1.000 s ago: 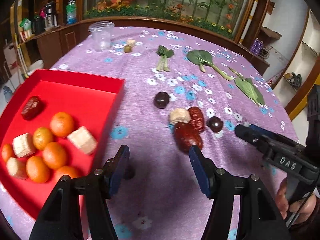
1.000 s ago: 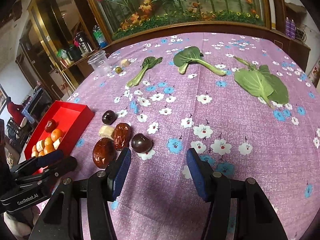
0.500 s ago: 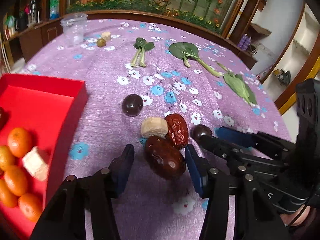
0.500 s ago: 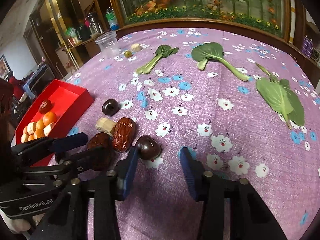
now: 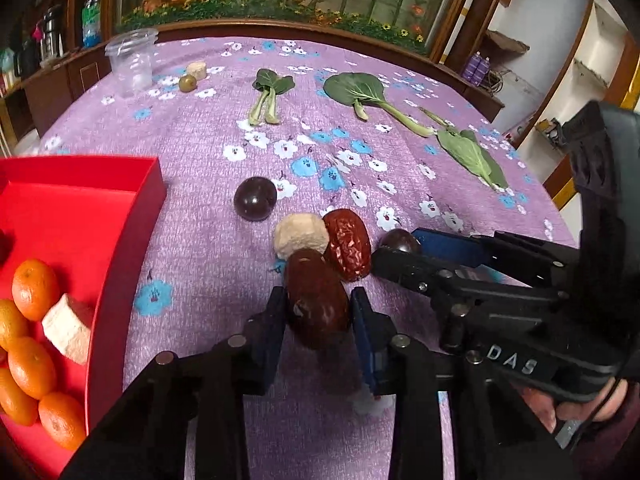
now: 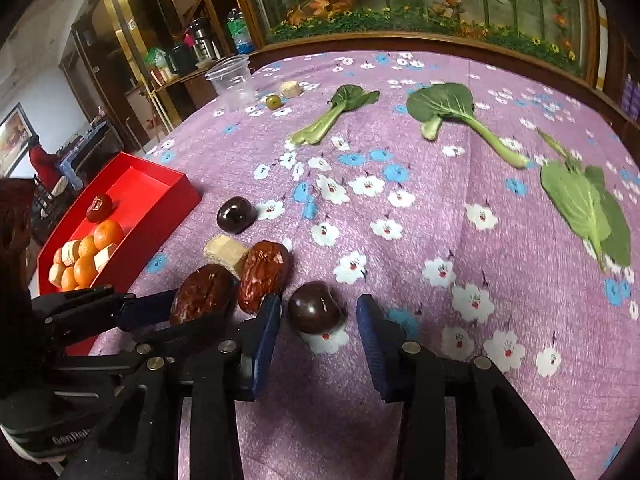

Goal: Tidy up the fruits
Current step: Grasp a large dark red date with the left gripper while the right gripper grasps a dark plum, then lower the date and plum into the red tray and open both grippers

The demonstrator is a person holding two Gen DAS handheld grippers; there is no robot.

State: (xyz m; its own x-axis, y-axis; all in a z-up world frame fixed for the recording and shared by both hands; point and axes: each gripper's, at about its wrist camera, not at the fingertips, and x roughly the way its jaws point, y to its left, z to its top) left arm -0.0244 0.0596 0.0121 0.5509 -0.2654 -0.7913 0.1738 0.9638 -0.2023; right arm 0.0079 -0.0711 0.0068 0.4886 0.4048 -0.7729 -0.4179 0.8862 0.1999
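Purple flowery table (image 6: 500,320): red tray (image 6: 160,184) at the left edge, dates, dark plums mid-table, greens and a plastic cup (image 6: 232,80) toward the far edge.

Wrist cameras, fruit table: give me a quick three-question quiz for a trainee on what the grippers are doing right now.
1. True or false: the left gripper is shut on a dark date.
2. What sits between the open fingers of the right gripper? A an orange, B a plum, C a leaf.
3. Fill in: the oranges lie in the red ___.

Key: 1 true; 2 B; 3 tray.
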